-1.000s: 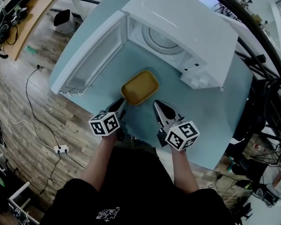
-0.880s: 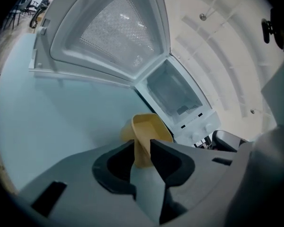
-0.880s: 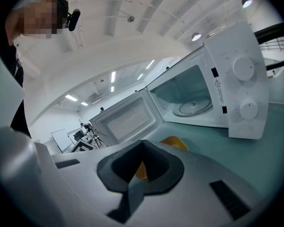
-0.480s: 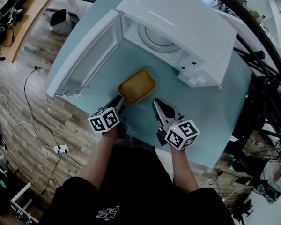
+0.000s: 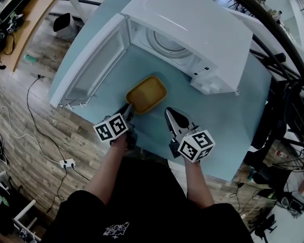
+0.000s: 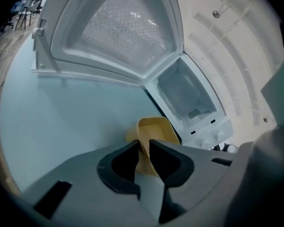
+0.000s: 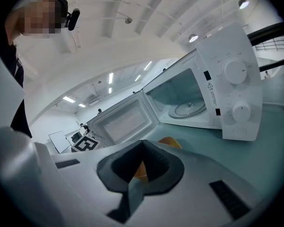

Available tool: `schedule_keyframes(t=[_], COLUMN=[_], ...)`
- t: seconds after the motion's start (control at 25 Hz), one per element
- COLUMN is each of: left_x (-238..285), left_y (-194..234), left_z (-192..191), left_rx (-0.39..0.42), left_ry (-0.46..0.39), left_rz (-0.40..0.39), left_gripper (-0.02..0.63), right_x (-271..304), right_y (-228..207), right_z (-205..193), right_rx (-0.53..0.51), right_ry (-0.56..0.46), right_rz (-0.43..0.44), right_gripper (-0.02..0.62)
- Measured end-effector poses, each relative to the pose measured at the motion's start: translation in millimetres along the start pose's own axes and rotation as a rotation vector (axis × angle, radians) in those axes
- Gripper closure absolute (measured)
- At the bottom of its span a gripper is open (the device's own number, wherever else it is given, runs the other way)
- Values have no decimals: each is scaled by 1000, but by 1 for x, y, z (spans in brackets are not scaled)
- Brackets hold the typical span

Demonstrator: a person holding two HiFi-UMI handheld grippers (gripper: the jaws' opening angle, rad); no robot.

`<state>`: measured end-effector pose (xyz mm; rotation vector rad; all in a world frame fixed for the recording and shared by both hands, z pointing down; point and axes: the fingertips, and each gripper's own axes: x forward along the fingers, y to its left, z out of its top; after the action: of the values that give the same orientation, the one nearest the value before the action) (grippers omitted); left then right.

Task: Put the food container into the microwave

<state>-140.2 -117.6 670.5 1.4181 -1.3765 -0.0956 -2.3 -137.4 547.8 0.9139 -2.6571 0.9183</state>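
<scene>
**One container in my left jaws, before one open microwave**

I hold two grippers, one in each hand. My left gripper (image 6: 142, 148) is clamped on the near rim of the single yellow food container (image 5: 147, 93), and the thin wall of it stands pinched between my two jaws. The container is out in front of the microwave's opening, not inside it. I cannot tell whether its base touches the table (image 5: 228, 115).

My right gripper (image 5: 171, 114) is near the container's right corner and apart from it. Its two jaws are pressed together with nothing between them.

There is one white microwave (image 5: 192, 24) on the light blue table. Its one door (image 5: 91, 59) is swung wide to my left, and one round turntable (image 5: 164, 40) shows inside. Its panel carries two knobs, an upper knob (image 7: 235, 71) and a lower knob (image 7: 241, 111). Each gripper bears one marker cube, two in all: the left cube (image 5: 111, 128) and the right cube (image 5: 196, 146).
</scene>
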Motion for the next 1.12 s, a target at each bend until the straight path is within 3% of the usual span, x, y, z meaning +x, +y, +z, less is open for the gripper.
schedule_keyframes(t=[0.64,1.12], left_x=[1,-6], left_y=[-6,-20], left_z=[13,30], left_rx=[-87,-84], left_ry=[7,-25], left_rz=[12,-13], left_gripper=[578,580], right_x=[-1,0], right_y=[-5,1], right_z=[6,13], right_rx=[12,8], right_ry=[-23,-44], right_rz=[-14,-15], right_gripper=[589,589])
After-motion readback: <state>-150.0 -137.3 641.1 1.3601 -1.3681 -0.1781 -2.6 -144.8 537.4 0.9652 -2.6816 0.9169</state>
